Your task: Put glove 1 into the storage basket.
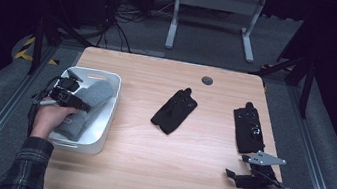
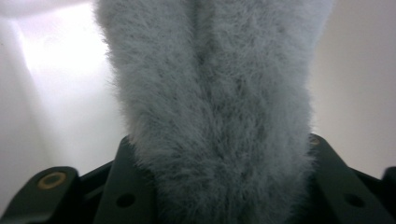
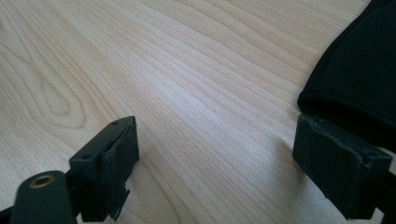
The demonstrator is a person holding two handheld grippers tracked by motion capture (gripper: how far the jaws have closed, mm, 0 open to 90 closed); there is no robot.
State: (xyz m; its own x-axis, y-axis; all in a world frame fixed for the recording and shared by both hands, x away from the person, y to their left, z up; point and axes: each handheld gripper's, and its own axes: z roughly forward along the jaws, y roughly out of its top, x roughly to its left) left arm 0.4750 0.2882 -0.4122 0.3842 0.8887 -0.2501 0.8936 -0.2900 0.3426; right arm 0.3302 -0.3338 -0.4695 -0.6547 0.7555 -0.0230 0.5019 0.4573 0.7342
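A grey fuzzy garment (image 1: pixel 93 96) lies in the white bin (image 1: pixel 110 111) at the table's left. My left gripper (image 1: pixel 77 92) is down in the bin, open, its jaws spread on either side of that garment (image 2: pixel 210 93), which runs between them; white bin wall (image 2: pixel 60 93) shows behind. Two black gloves lie flat on the wood, one mid-table (image 1: pixel 174 110) and one at the right (image 1: pixel 248 129). My right gripper (image 1: pixel 236 166) rests low near the front right edge, open and holding nothing (image 3: pixel 219 163). Its right pad (image 3: pixel 336 163) sits just short of the black glove's edge (image 3: pixel 355 79).
The wooden table (image 1: pixel 146 162) has a round grommet (image 1: pixel 207 80) at its back edge. Beyond it stand a white desk frame (image 1: pixel 213 20) and floor cables (image 1: pixel 121 22). Dark rails run along both sides of the table.
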